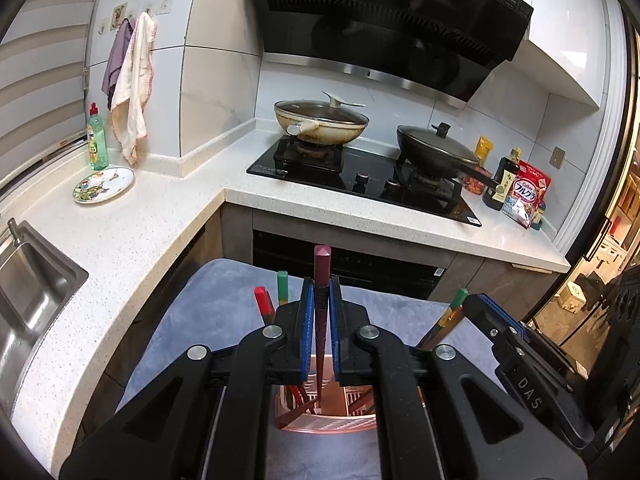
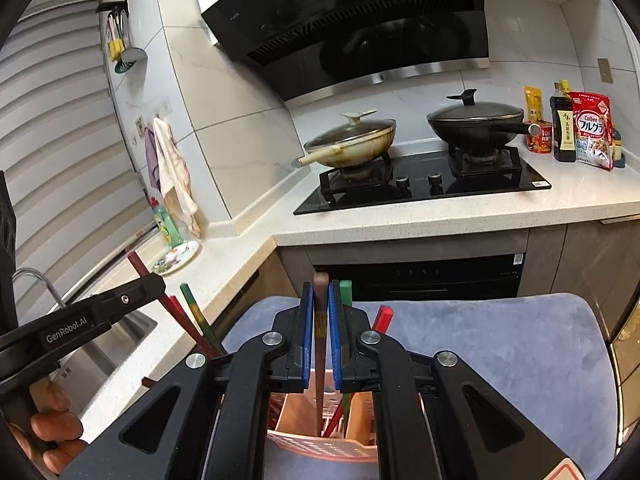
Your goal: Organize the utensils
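— Black linkage arms fill the foreground; what do they hide?

— Most of the pink holder (image 1: 328, 424) on the grey cloth (image 1: 224, 304); its base is cut off.

— And each hand-held gripper?

— Left hand-held gripper (image 1: 321, 292) clamps one maroon chopstick (image 1: 321, 264); right hand-held gripper (image 2: 320, 300) clamps one brown chopstick (image 2: 320, 360). Both tips reach into the holder.

— Other sticks?

— Partly hidden, count unclear. Two lidded pans sit behind.

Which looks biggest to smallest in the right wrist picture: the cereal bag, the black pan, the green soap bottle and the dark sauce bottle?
1. black pan
2. cereal bag
3. dark sauce bottle
4. green soap bottle

The two bottles look close in size and stand at different distances from the camera, so their order is unsure.
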Tool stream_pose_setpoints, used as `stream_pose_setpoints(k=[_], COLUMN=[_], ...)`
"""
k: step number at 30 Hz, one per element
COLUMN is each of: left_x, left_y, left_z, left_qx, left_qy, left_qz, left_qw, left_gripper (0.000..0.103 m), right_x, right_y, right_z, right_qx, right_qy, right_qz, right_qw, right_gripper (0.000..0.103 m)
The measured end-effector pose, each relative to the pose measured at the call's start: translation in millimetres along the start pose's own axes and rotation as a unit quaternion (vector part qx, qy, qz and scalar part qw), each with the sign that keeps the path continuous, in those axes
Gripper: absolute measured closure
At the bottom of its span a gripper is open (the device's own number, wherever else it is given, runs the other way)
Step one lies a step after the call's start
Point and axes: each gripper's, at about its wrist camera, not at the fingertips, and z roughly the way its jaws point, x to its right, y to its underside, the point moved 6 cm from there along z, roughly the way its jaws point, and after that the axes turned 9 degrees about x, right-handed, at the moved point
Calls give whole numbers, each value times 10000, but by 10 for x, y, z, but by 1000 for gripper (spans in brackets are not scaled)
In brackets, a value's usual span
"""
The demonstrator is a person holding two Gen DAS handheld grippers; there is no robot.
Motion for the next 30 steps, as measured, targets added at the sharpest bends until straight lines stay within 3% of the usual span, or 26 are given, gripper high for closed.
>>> stream_pose_setpoints(k=[8,12,14,19,30], left_x=[9,38,59,100,161], left_y=[-31,-39,-37,21,285], left_z=[-153,-321,-428,-651,-1017], left_qx=[113,200,260,272,253], left_qy=[-123,-281,-355,-489,-740], left_qz=[82,201,287,410,632], left_qw=[9998,9992,9986,9976,9949], left_gripper=[94,83,83,83,83], right_x=[-10,-70,-104,-189,-283], right_y=[-141,-164,-151,-48,331], right_z=[-233,-427,-536,-816,-1218], right_qx=[130,139,127,59,-219], right_qy=[-16,-71,-99,-85,55], right_qz=[36,-35,-98,-277,-521], right_qw=[9999,9999,9998,9996,9984], right_gripper=[92,91,91,82,82])
